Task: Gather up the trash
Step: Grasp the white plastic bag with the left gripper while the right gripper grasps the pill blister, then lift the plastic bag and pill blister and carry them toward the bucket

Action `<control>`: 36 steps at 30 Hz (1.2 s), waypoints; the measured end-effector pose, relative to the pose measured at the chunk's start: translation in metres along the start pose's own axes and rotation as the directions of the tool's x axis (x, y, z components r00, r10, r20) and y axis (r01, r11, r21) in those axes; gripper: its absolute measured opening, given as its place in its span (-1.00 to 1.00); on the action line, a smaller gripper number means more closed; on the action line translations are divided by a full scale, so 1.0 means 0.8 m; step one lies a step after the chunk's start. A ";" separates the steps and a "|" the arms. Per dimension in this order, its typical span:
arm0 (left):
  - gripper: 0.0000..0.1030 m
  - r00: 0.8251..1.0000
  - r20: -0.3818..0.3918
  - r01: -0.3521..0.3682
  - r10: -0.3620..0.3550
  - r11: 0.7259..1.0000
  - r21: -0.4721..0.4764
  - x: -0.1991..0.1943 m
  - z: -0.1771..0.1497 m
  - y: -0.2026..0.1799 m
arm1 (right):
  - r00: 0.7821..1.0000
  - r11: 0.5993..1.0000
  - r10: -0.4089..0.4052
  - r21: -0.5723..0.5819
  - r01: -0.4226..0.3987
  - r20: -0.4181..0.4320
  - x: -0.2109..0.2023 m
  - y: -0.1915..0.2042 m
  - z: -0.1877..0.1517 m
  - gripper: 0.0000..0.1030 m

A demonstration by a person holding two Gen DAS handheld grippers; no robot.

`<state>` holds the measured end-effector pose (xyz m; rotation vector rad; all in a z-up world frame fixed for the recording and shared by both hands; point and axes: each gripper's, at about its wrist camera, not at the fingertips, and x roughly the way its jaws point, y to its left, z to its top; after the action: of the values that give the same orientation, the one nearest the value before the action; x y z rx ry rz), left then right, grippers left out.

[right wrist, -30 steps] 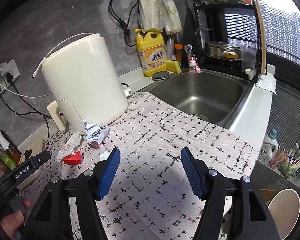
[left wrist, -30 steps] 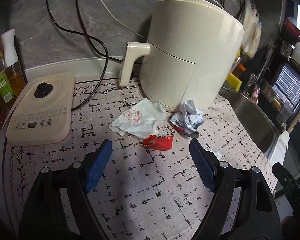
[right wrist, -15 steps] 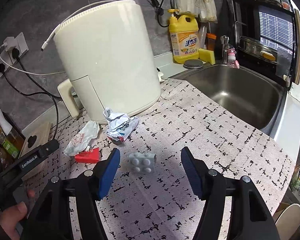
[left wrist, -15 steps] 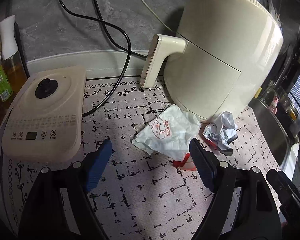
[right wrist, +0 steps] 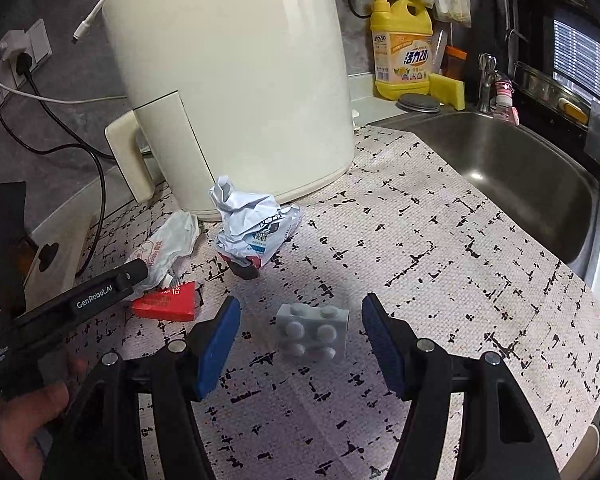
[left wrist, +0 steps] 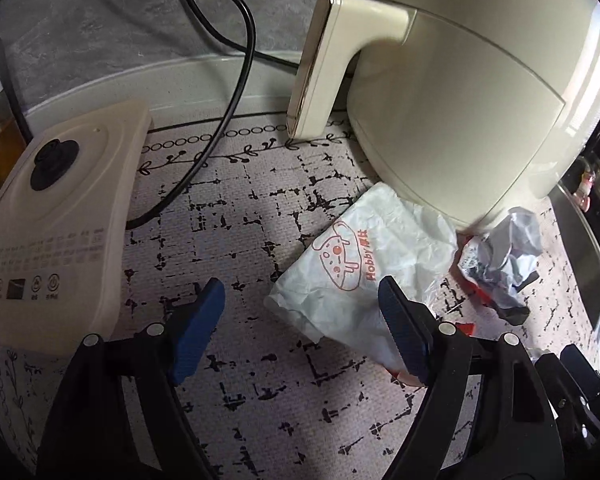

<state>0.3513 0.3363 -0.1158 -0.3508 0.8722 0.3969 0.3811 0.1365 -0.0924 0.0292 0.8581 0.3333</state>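
A white crumpled bag with a red print [left wrist: 360,276] lies on the mat by the cream appliance; my left gripper [left wrist: 300,320] is open, its right finger over the bag's near edge. The bag also shows in the right wrist view [right wrist: 168,246]. A crumpled silver wrapper [left wrist: 504,256] [right wrist: 252,228] lies beside it. A red wrapper [right wrist: 166,302] lies in front, mostly hidden in the left wrist view. My right gripper [right wrist: 300,336] is open, with a grey toy brick [right wrist: 314,332] between its fingers, untouched.
A tall cream appliance [right wrist: 236,80] with a handle [left wrist: 328,64] stands behind the trash. A flat cream base unit [left wrist: 52,216] and a black cable [left wrist: 204,152] lie left. The sink [right wrist: 508,176], yellow soap bottle [right wrist: 402,56] and sponge are right.
Both grippers have moved forward and down toward the mat. The left one has closed in on the white bag; the right one now frames the grey brick. Both stay open.
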 end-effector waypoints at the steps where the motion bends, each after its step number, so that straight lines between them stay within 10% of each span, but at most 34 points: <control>1: 0.40 1.000 0.004 -0.011 0.011 1.000 0.012 0.001 0.000 -0.003 | 1.000 1.000 -0.004 -0.003 0.004 -0.013 0.005 0.000 -0.001 0.21; 7: -0.94 1.000 0.006 -0.012 0.012 0.996 0.083 -0.001 -0.001 -0.022 | 0.998 1.000 -0.007 -0.027 0.005 -0.070 0.027 0.000 -0.005 -0.23; 27: -0.94 0.966 0.252 -0.056 0.055 0.998 -0.005 -0.156 -0.033 -0.047 | 0.996 1.000 0.015 0.023 -0.017 0.089 -0.107 -0.054 -0.028 -0.23; 36: -0.94 0.966 0.257 0.023 -0.037 0.998 0.058 -0.196 -0.070 -0.118 | 0.989 0.995 -0.047 0.096 0.034 0.140 -0.179 -0.127 -0.056 -0.23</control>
<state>0.2678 0.1985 -0.0120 -0.2542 0.6213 0.3803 0.2886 -0.0077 -0.0322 0.1211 0.7312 0.2495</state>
